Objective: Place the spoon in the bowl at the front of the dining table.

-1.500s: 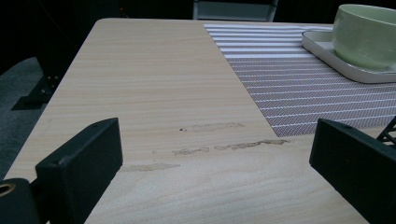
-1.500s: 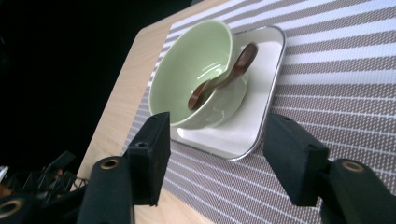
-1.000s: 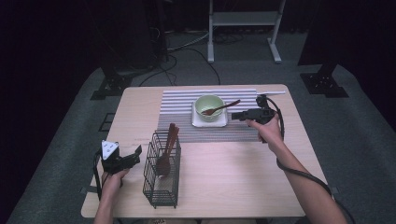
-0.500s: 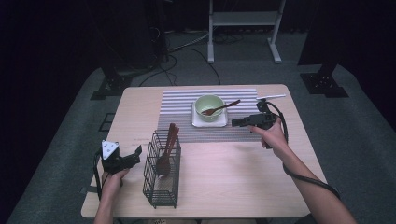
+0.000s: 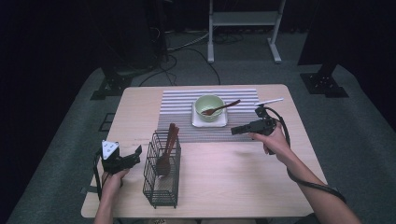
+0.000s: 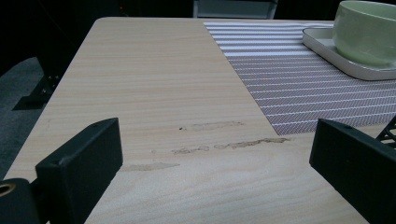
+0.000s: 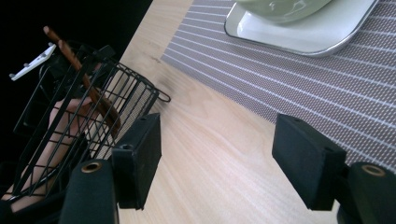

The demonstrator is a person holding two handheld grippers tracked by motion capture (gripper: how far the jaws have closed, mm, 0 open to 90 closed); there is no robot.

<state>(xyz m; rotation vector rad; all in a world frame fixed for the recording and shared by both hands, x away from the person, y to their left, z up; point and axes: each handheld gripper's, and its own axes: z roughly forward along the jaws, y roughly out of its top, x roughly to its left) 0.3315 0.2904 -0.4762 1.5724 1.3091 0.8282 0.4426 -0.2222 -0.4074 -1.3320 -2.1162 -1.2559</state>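
The right gripper (image 5: 239, 130) hangs over the striped mat (image 5: 187, 130) with its fingers (image 7: 140, 158) spread and nothing between them, aimed leftward across the worktop (image 5: 233, 172). From those fingers, the wooden spoon (image 5: 221, 108) in the green bowl (image 5: 208, 105) lies just beyond and slightly to the left in the high view, the nearest thing to them. Its long axis runs slantwise: the scoop sits down inside the bowl, and the handle rises over the rim and points toward the far right, on the right gripper's side. The right hand is plainly the nearer one.

The left gripper (image 5: 133, 156) stands well apart, at the near left, just beside the wire basket (image 5: 161, 186), its fingers (image 6: 79, 168) also spread and empty. In that basket more wooden utensils (image 5: 167, 149) stand leaning, handles up.
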